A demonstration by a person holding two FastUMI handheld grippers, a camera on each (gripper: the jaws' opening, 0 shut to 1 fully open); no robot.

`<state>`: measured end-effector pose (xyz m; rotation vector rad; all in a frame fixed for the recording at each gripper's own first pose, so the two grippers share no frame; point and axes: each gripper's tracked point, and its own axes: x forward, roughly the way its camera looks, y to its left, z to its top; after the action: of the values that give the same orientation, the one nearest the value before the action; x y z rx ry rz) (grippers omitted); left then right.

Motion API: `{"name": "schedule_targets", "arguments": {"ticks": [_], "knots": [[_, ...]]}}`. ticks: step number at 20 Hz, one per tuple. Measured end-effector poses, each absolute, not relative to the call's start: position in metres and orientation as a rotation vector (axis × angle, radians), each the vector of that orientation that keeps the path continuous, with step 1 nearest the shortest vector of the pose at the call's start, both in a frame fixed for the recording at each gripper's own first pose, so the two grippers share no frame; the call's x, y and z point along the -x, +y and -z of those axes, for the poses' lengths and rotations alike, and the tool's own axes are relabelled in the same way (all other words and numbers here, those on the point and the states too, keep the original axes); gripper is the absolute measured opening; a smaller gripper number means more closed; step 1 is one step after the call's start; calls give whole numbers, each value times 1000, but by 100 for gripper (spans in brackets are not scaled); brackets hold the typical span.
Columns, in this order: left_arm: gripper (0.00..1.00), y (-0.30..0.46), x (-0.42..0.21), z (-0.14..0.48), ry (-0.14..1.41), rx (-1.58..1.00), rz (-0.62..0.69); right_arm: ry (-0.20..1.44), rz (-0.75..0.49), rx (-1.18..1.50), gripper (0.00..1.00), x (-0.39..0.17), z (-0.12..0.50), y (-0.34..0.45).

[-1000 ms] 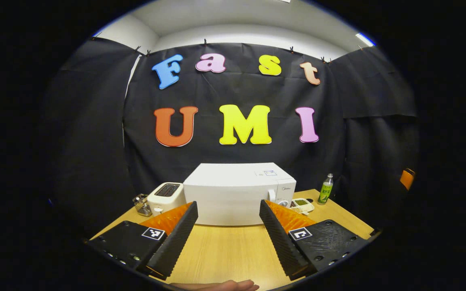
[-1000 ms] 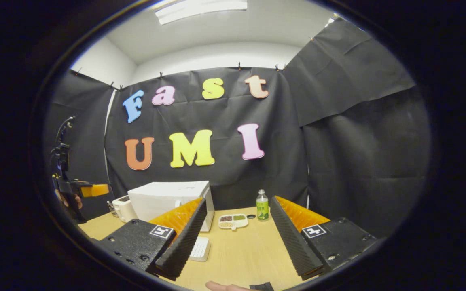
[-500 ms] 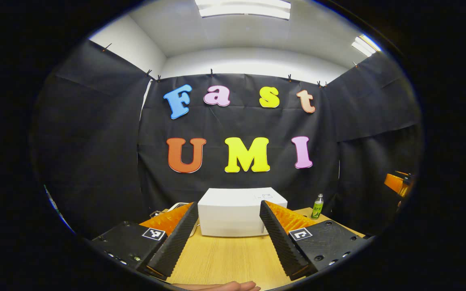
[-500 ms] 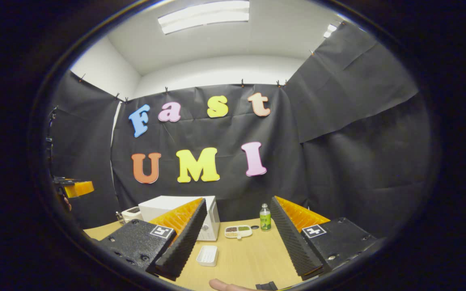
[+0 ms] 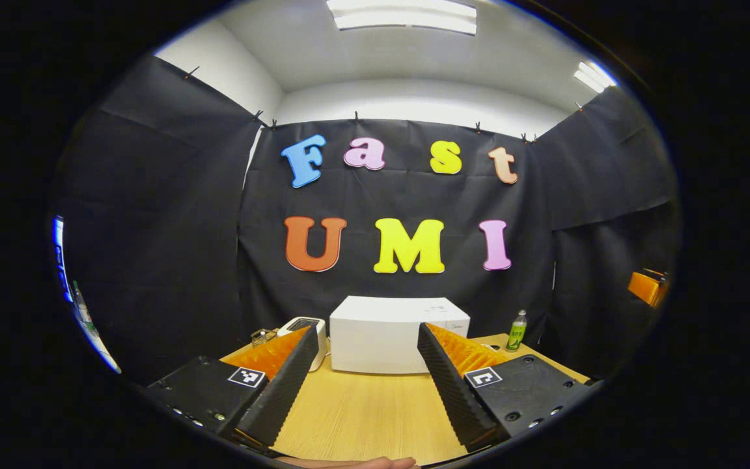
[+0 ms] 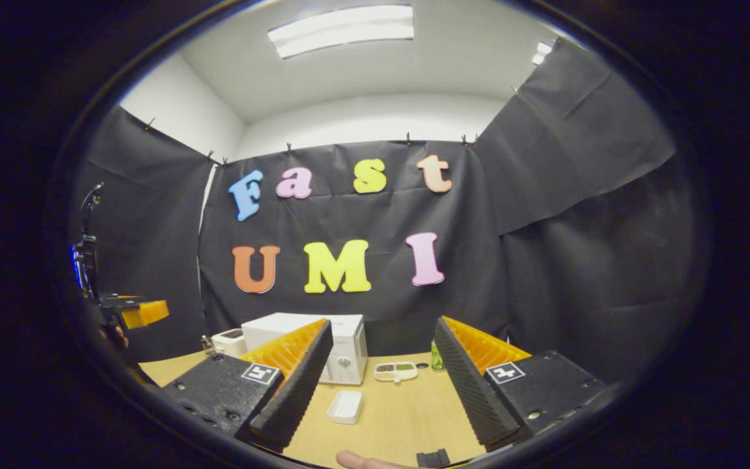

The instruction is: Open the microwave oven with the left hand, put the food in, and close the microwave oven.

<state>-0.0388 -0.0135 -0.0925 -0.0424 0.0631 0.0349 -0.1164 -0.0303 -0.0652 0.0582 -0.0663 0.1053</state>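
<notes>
Backed off the microwave (image 5: 398,333), both tongs (image 5: 367,384) (image 6: 381,394) gape; right gripper view adds a white tray (image 6: 345,406).

Light comes from long ceiling panels (image 5: 405,14) overhead — one (image 6: 341,30) glares to plain white in the right gripper view. The booth is evenly lit; the wooden table (image 5: 362,410) is bright and carries only soft, faint shadows. The black cloth wall (image 6: 583,260) soaks up light and shows mild creases. Both views are sharp at the centre — straight lines bow strongly toward the rims, where detail smears and darkens.
</notes>
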Motion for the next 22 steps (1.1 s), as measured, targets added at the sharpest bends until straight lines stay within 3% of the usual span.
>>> {"name": "schedule_targets", "arguments": {"ticks": [1, 2, 3, 4, 5, 7, 8, 13, 14, 22], "knots": [[95, -14, 38, 94, 71, 52, -33, -70, -93, -53, 92, 116, 65, -34], [95, -17, 38, 93, 73, 62, -27, -74, -82, -52, 100, 116, 64, -37], [95, -20, 36, 93, 68, 70, -21, -73, -81, -55, 100, 118, 65, -36], [95, -22, 37, 92, 61, 73, -14, -70, -87, -59, 92, 118, 66, -34], [95, -23, 38, 91, 56, 72, -6, -64, -93, -63, 100, 118, 68, -32], [95, -26, 40, 92, 56, 68, 6, -59, -97, -69, 100, 118, 68, -32], [95, -26, 41, 91, 51, 64, 12, -58, -94, -71, 92, 118, 68, -34], [95, -34, 37, 96, 57, 59, 35, -64, -74, -80, 92, 119, 68, -40], [95, -32, 36, 97, 60, 55, 31, -62, -75, -78, 100, 118, 70, -40], [95, -30, 34, 102, 70, 42, 20, -38, -75, -77, 100, 111, 78, -41]]}}
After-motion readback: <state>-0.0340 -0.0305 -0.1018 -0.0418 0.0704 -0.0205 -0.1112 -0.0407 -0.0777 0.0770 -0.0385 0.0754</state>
